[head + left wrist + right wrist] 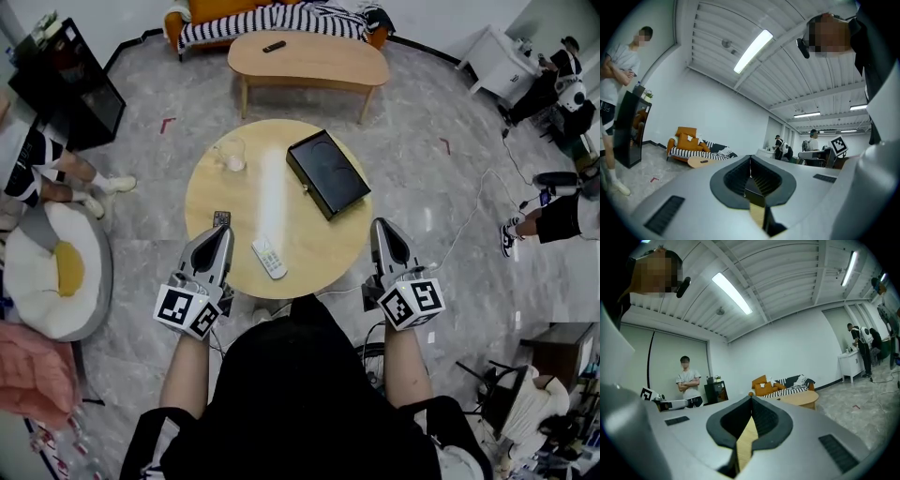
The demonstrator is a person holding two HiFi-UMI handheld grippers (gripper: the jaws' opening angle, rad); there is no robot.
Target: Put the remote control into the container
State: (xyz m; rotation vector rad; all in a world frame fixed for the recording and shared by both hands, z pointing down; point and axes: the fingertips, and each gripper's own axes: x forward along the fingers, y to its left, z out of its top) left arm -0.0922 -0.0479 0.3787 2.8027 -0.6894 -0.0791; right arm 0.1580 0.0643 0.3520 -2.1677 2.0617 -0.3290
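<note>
- While the head view is showing both grippers hanging at the near edge of the round worktop, the task is looking barely begun. The white remote control is lying flat on the wood between the left gripper and the right gripper, closer to the left jaws and touched by neither. The black container is sitting ahead of both jaws, nearer the right ones, and its top is apparently shut. A small dark remote is lying right at the tip of the left jaws.
- In the left gripper view, the jaws are pressing together with nothing between them.
- In the right gripper view, the jaws are likewise meeting and pinching nothing, with only worktop wood showing beneath them.
- Every step is waiting to be done: spreading the jaws, gripping the remote control, probably opening the container, and setting it inside.
</note>
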